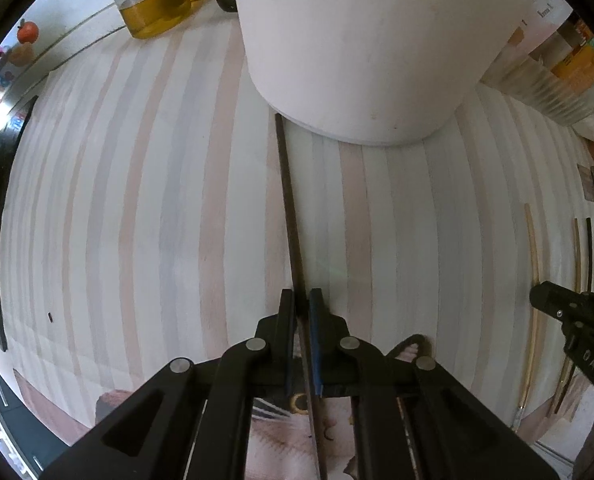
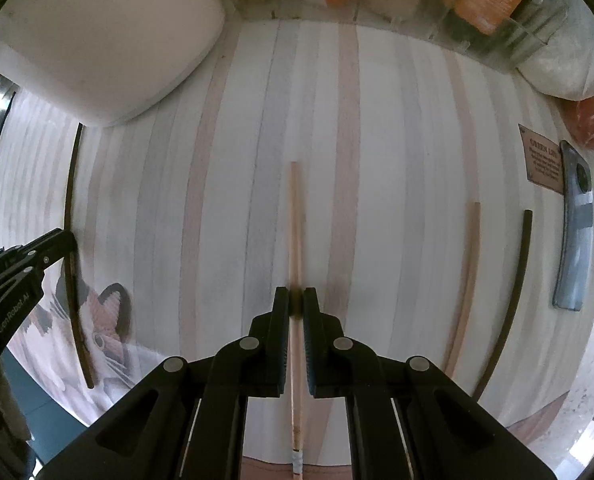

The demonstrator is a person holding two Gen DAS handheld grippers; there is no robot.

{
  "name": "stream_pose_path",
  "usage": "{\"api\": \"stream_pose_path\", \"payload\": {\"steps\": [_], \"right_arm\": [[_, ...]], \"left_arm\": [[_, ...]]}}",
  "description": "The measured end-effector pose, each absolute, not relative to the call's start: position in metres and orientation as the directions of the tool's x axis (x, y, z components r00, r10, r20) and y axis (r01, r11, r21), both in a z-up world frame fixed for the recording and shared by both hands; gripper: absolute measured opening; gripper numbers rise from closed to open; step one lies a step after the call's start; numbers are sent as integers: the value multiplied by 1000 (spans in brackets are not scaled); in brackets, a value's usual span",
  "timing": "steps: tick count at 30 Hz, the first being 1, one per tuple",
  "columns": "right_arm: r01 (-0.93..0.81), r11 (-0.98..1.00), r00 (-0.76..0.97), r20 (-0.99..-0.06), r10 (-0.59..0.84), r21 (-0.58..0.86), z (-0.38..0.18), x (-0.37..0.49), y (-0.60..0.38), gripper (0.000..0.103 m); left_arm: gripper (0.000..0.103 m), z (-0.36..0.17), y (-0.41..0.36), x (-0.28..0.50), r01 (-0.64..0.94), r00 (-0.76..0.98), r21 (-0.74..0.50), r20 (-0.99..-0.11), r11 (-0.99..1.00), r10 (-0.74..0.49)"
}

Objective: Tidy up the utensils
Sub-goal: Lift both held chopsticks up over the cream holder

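Two chopsticks are being pinched: left gripper (image 1: 301, 300) clamping the dark chopstick (image 1: 287, 200), right gripper (image 2: 296, 300) clamping the pale chopstick (image 2: 295, 216); either thin stick could be swivelling loose.

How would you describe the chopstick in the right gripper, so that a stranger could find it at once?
Start from the big white round container on the striped tablecloth. In the middle of the cloth, to the right of that container, the right gripper is shut on a pale wooden chopstick. Unlike the browner chopstick and the thin dark chopstick lying loose to its right, it is the lightest, with a whitish band near its lower end.
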State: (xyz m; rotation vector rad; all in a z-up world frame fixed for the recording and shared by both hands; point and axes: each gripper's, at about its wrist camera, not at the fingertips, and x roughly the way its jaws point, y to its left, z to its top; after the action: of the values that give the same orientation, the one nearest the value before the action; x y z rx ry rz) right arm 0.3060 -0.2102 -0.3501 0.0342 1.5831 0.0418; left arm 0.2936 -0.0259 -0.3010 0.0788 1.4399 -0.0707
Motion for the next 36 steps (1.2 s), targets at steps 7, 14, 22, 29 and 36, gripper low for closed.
{"api": "stream_pose_path", "payload": {"steps": [7,14,22,29,36], "right_arm": [[49,986,71,-985,157,161,-345,278,-230,6],[69,968,169,-960,225,240,-317,250,-235,6],[61,954,294,-919,263,293,-270,244,-236,6],[31,934,424,-850,311,357,-207,257,-238,6],[-36,920,545,-764,345,389,-136,284,-233,6]], "left_arm": [[4,-270,-7,262,109,182,-22,-982,994,-42],[3,-231,-2,235,134,241,-71,-965,988,-102],[3,-184,-2,223,148,330,-107,-932,983,-151],[3,-117,5,234,159,470,-134,-861,978,-194],[3,-50,16,249,159,603,-160,-765,974,-224]]}}
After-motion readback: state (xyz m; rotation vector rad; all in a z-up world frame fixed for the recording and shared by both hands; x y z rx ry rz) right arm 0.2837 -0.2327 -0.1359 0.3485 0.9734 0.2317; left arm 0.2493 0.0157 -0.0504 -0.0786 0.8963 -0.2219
